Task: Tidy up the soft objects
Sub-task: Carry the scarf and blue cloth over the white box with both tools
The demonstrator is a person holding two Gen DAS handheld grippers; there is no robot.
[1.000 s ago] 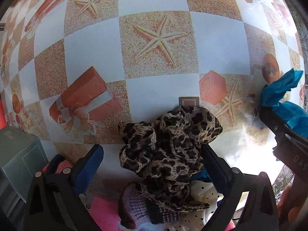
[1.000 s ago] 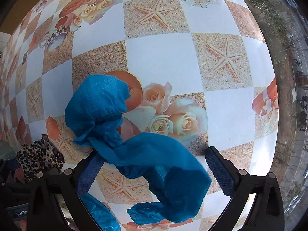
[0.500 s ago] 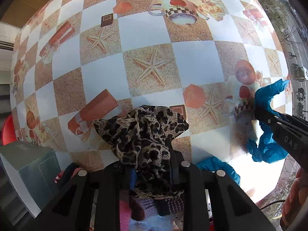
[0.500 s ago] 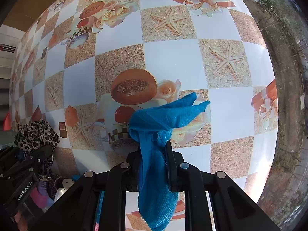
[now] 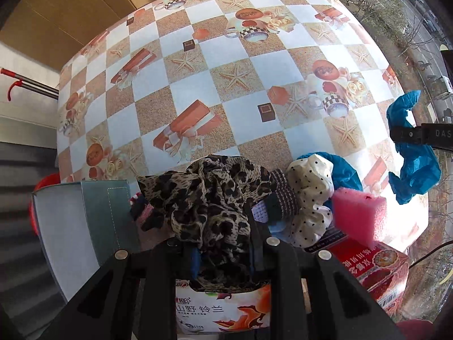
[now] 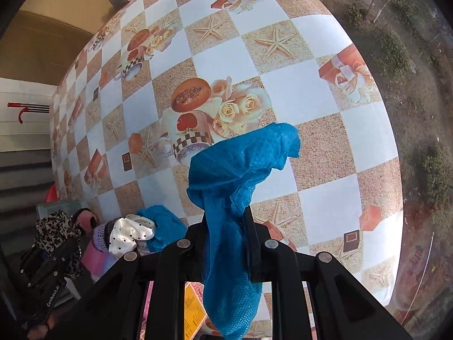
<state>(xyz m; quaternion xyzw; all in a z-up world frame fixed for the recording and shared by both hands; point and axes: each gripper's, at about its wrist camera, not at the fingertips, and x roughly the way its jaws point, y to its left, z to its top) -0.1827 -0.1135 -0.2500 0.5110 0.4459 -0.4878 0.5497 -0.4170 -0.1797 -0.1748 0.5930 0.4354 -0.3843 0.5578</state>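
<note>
My left gripper (image 5: 223, 243) is shut on a leopard-print scarf (image 5: 209, 195) and holds it lifted above the near edge of the table. My right gripper (image 6: 225, 226) is shut on a blue non-woven cloth (image 6: 237, 170), which hangs through the jaws; it also shows in the left wrist view (image 5: 413, 167) at the far right. Below lie a white polka-dot cloth (image 5: 311, 198), a second blue cloth (image 5: 342, 170), a pink sponge (image 5: 359, 212) and a knitted piece (image 5: 280, 198). The same pile shows in the right wrist view (image 6: 133, 232).
The table wears a checkered cloth with starfish and gift prints (image 5: 226, 70). A grey-green box (image 5: 85, 221) stands at the near left, a red carton (image 5: 379, 266) at the near right, a flowered pack (image 5: 220, 308) below the left gripper. A window lies to the right.
Both grippers closed from open, the left on the leopard scarf and the right on the blue cloth, then rose and drew back from the table with them.
</note>
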